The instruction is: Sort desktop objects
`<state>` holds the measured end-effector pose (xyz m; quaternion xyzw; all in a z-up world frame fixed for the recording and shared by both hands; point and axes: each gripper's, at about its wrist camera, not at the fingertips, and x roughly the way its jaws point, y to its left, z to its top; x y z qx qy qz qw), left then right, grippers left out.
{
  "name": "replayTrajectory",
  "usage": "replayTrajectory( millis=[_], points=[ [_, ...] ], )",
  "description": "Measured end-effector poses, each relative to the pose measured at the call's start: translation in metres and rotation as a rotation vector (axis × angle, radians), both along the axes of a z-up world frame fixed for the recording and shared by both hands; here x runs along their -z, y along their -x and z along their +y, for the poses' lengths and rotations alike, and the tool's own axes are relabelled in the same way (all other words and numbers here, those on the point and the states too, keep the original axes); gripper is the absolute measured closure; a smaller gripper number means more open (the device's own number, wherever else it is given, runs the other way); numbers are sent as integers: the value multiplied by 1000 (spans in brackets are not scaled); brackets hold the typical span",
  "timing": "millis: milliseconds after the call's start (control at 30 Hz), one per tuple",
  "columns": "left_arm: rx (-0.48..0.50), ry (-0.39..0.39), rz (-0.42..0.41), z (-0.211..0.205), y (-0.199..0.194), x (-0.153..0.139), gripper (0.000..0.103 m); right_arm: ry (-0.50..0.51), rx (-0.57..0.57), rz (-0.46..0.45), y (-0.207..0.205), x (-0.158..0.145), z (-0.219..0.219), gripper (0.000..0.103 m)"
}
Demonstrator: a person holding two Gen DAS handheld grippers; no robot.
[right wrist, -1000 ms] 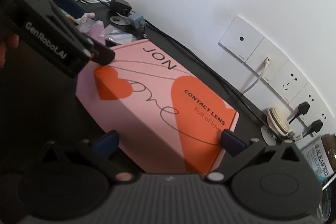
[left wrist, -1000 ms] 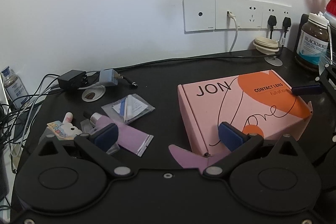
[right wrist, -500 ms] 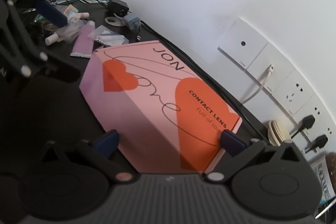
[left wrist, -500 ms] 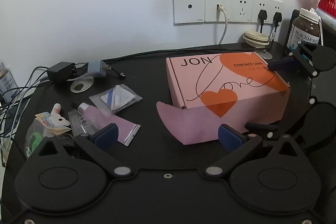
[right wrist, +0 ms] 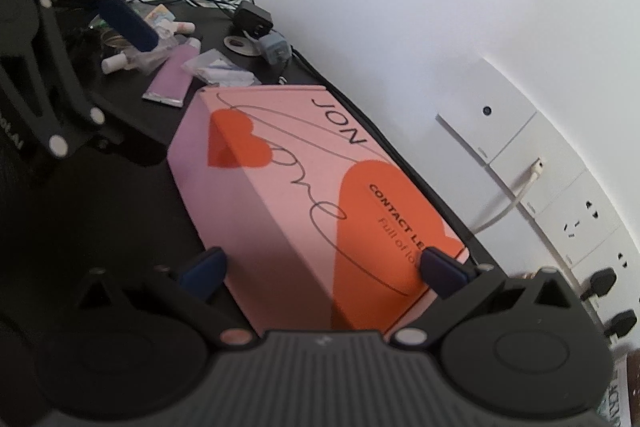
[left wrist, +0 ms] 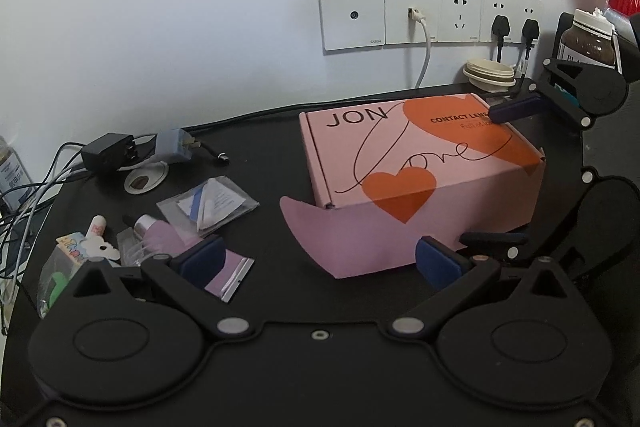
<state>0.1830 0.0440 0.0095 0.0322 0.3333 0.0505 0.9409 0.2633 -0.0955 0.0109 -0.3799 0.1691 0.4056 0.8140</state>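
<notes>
Materials & finishes on the desk

Pink box (left wrist: 404,163): matt printed cardboard, smooth. Desk (left wrist: 264,163): matt black. Small bags (left wrist: 208,203): clear glossy plastic w/ paper inside; purple pouch (left wrist: 224,267) has a shiny silver edge. Both grippers, left (left wrist: 320,259) & right (right wrist: 320,269): matt black plastic, blue rubbery-looking pads (left wrist: 438,263). Wall sockets (left wrist: 428,15): glossy white plastic.

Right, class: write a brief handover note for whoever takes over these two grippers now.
Left gripper: open, empty, hovering before the pink cardboard box with orange hearts.
Right gripper: open, its fingers astride the box's right end; contact unclear.
Box closed, one flap sticking out. Purple foil pouch, clear plastic sachet and white lip-balm tube lie loose to the left.
Nothing looks sorted yet; all remains.
</notes>
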Motion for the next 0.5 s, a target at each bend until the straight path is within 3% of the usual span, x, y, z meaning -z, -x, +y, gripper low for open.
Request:
replayTrajectory(
  millis=[500],
  points=[
    [-16, 8, 5, -3, -33, 8, 0, -7, -68, -11, -16, 0, -5, 1]
  ],
)
